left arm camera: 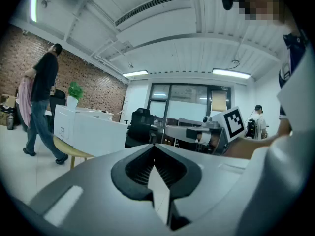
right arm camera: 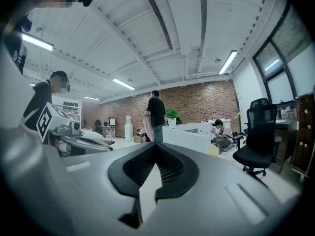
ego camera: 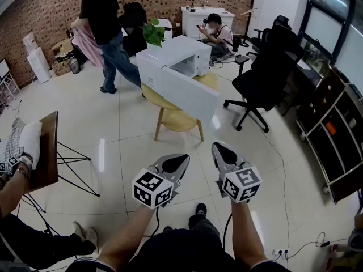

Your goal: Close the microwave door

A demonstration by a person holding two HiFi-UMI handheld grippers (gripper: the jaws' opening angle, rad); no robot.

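Across the floor in the head view, the white microwave point(ego camera: 170, 58) sits on a round wooden table point(ego camera: 176, 118) with its long axis running left to right. Its door point(ego camera: 190, 92) is swung open toward the camera (cavity exposed). The left gripper point(ego camera: 182, 158) and right gripper point(ego camera: 217, 147) hover well apart from it. The left gripper view shows that gripper's jaws together and empty, and the right gripper view shows the same of the other.

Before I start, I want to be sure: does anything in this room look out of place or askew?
The microwave on the round table has its door swung wide open towards the room. Nothing looks spilled or damaged.
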